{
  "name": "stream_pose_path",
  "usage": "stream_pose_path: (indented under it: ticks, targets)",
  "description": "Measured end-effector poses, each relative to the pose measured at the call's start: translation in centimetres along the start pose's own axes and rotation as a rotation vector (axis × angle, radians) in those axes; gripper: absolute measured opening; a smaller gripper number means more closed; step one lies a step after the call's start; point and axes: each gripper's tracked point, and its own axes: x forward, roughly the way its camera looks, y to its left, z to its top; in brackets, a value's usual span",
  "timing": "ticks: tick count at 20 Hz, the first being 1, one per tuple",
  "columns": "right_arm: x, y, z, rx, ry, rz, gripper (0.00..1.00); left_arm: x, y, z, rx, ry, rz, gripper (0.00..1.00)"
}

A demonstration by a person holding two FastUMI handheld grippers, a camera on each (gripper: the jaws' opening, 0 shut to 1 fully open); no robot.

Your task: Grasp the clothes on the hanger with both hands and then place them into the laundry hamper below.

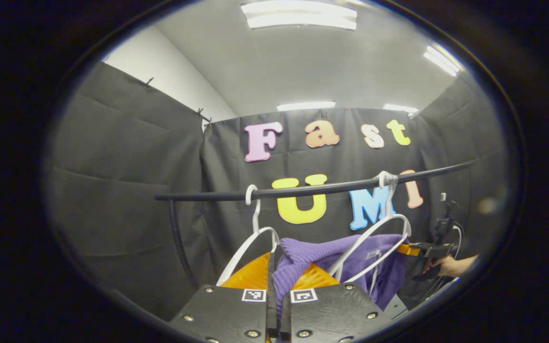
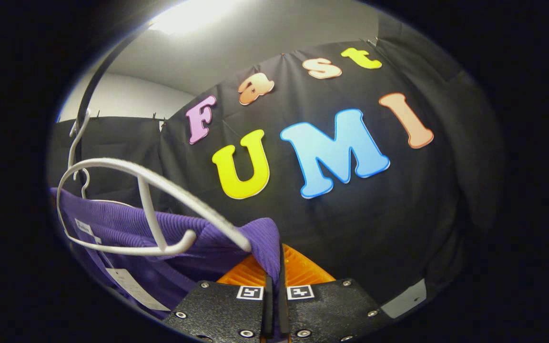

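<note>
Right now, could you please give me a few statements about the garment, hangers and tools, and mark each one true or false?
1. The garment is purple. True.
2. The left tool is wide open. False: it is shut on the garment.
3. Two white hangers hang on the rail. True.
4. The right tool grips a hanger. False: it pinches the garment's edge beside the hanger.
5. The garment lies in a hamper. False: it hangs on a hanger, held at both ends.
</note>
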Motion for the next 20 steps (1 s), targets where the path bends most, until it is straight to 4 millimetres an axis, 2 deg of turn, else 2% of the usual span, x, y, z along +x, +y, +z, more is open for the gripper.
stream_pose_path:
  ticks: [3,4,6,7,8,10,13,16,20]
  targets:
    - [-0.5,0.4,-3.8,-0.043,0.046,-0.004,0.04,-0.7,0.8,-2.3,-0.015,0.028,0.03,0.04]
    - [-1.0,0.7,-4.9,-0.064,0.059,-0.007,0.04,-1.1,1.4,-3.3,-0.011,0.039,0.044,0.0]
    - [-1.8,0.8,-7.5,-0.088,0.095,-0.015,0.04,-2.3,1.7,-5.6,-0.008,0.076,0.065,0.04]
    - [-2.3,0.8,-8.6,-0.094,0.113,-0.02,0.04,-2.8,1.9,-6.7,-0.008,0.092,0.07,0.0]
    - [-2.8,0.8,-9.4,-0.101,0.127,-0.027,0.04,-3.1,1.9,-7.7,-0.007,0.105,0.071,0.04]
    - [-3.9,0.7,-10.4,-0.121,0.145,-0.04,0.04,-3.9,1.7,-9.6,0.004,0.126,0.071,0.04]
    - [-5.2,0.7,-10.1,-0.144,0.142,-0.052,0.04,-5.6,0.8,-11.5,-0.003,0.145,0.054,0.04]
    - [-9.5,2.3,-9.2,-0.191,0.11,-0.047,0.04,-6.9,-0.5,-12.3,-0.035,0.145,0.01,0.03]
    - [-14.1,5.3,-7.5,-0.249,0.05,-0.028,0.04,-8.7,-3.9,-12.2,-0.079,0.107,-0.109,0.04]
